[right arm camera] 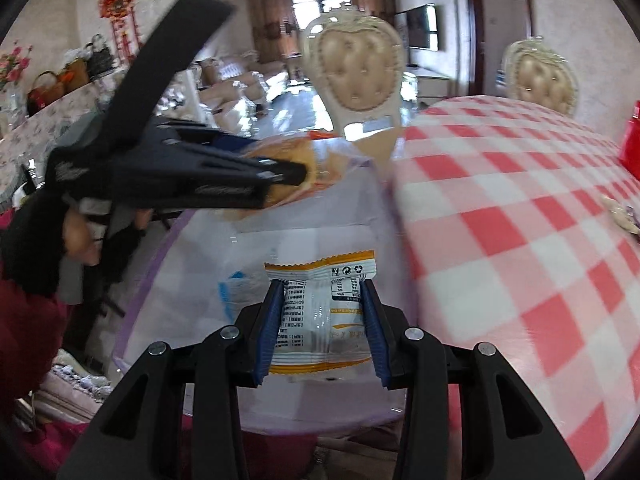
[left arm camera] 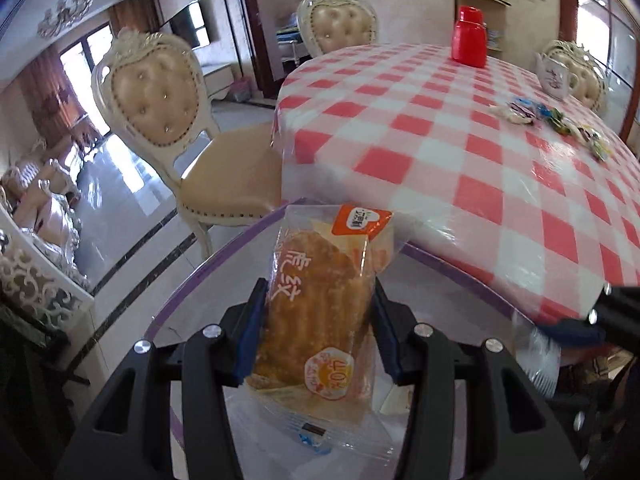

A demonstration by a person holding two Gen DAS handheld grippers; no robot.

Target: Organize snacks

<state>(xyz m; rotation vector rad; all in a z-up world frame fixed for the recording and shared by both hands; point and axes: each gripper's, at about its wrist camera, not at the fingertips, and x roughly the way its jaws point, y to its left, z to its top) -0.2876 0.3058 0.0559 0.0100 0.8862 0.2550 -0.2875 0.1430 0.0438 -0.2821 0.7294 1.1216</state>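
the clear bag with the purple rim fills the centre of both views, its mouth hemmed on the right by the edge of the checked table. in the right wrist view the left gripper with its bread packet crosses the upper left over the bag's far side, leaving the near middle open. across the tabletop, the red jar, teapot and scattered candies crowd the upper right; broad bare cloth lies centre right. a chair blocks the left.

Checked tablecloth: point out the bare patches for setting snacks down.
The red-and-white checked tablecloth is bare between the red plastic jar and its near edge. Crowded only at the far right, where small wrapped candies lie below the white teapot.
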